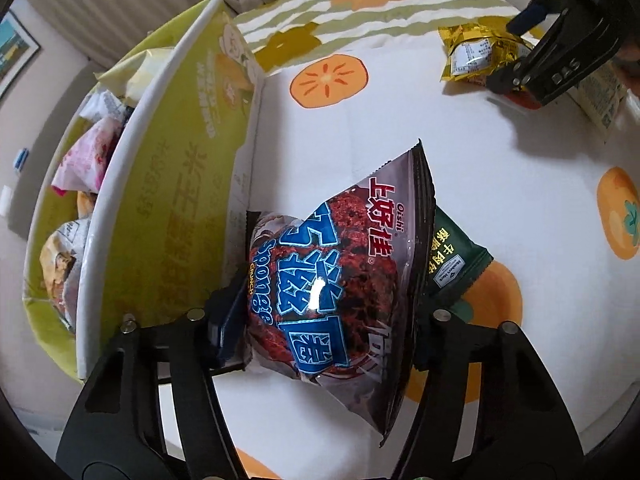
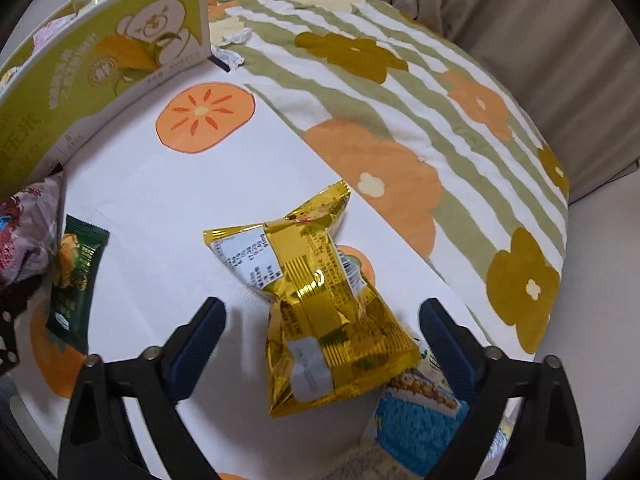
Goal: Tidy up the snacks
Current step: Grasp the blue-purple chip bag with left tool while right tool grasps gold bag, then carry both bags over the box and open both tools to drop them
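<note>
Bedsheet [image 2: 168,208]: green packet [image 1: 452,264] under chip bag [image 1: 328,280]

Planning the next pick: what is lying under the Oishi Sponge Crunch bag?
A dark green snack packet pokes out from beneath the Oishi Sponge Crunch bag. The bag covers its near end, and anything else under it is hidden.

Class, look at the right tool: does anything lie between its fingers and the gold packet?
Nothing visible does. The right tool is open, its fingers either side of the gold packet with only bare cloth in the gaps.
</note>
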The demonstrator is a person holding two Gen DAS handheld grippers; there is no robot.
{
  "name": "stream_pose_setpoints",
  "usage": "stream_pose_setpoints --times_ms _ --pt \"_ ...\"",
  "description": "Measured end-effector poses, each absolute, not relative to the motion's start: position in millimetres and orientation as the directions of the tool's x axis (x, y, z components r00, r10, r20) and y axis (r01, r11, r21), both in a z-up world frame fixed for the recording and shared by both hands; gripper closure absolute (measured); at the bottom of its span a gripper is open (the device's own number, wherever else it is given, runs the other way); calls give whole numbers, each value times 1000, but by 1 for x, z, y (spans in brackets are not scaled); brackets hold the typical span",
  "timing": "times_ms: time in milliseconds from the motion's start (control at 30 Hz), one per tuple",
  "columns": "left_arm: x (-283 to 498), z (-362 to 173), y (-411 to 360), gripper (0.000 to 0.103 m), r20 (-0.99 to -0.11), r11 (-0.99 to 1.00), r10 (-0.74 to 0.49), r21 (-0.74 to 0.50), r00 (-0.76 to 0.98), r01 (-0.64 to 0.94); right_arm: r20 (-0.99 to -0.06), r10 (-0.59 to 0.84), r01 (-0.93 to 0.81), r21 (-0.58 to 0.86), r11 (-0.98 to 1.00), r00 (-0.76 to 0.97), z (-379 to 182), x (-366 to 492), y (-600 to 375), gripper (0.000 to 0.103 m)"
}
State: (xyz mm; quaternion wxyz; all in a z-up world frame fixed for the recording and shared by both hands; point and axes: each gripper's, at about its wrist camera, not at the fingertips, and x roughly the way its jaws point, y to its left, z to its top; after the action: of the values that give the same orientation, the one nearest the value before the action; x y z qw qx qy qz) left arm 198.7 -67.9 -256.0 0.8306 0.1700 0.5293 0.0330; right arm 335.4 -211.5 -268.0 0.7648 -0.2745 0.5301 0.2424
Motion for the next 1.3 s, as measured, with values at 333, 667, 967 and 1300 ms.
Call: stream_pose_setpoints --times_ms 333,667,967,1300 --pt "190 -247 -78 44 -859 932 209 320 466 171 -956 98 -674 -121 729 278 -283 334 -204 36" --pt "179 -228 -87 44 -844 927 189 322 502 192 -948 153 -628 -60 776 280 -273 315 -205 49" --pt "160 -187 -107 44 -806 928 139 309 575 208 -926 191 -579 -37 815 327 -223 283 -222 51" --pt "138 -114 -106 44 -723 942 126 302 679 146 -882 238 -574 -44 818 406 -150 237 -229 52"
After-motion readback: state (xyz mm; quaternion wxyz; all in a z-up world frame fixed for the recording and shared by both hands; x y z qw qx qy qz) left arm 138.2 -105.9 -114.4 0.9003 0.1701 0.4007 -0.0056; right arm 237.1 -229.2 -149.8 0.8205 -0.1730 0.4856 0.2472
